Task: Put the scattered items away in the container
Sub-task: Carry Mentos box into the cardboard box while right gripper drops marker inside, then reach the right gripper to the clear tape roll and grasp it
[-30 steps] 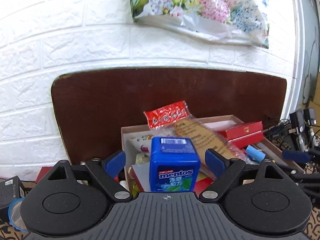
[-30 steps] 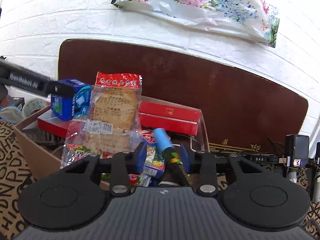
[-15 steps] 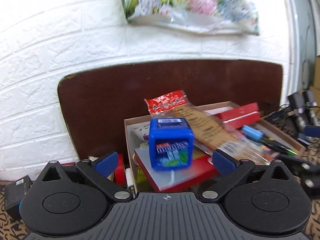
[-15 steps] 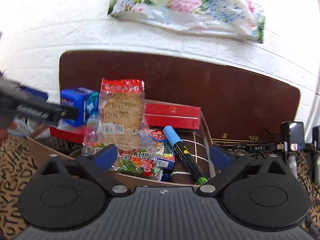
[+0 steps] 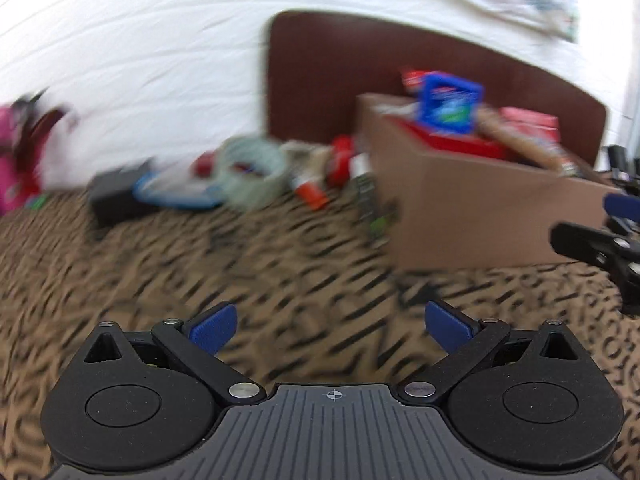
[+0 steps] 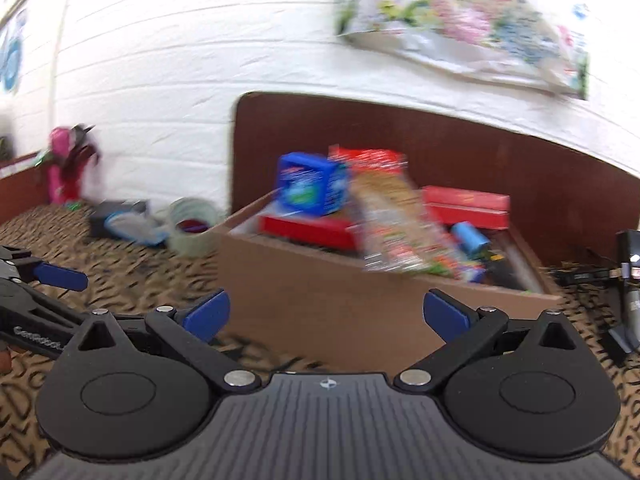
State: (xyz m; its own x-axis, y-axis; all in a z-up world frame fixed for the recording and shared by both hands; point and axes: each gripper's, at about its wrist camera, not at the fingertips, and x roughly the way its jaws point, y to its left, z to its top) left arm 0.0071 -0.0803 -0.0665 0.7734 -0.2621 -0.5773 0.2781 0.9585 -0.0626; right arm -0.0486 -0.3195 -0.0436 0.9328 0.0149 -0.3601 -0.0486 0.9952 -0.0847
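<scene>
Both our grippers hang spread and empty in front of the cardboard box.

Our left gripper (image 5: 327, 329) has its blue pads wide apart with only the patterned cloth (image 5: 200, 272) between them, and our right gripper (image 6: 326, 314) is spread just as wide, nothing between its pads, the near wall of the cardboard box (image 6: 320, 288) right ahead of it. Inside the box, the blue mint tub (image 6: 310, 188) sits on a flat red box (image 6: 308, 230) at the box's left end, a clear snack packet (image 6: 394, 220) leans just to its right, and a blue-capped marker (image 6: 470, 238) lies further right. Outside the box, to its left on the cloth, lie a roll of clear tape (image 5: 250, 174), a red-capped tube (image 5: 310, 196) and a black case (image 5: 116, 196), all blurred.
</scene>
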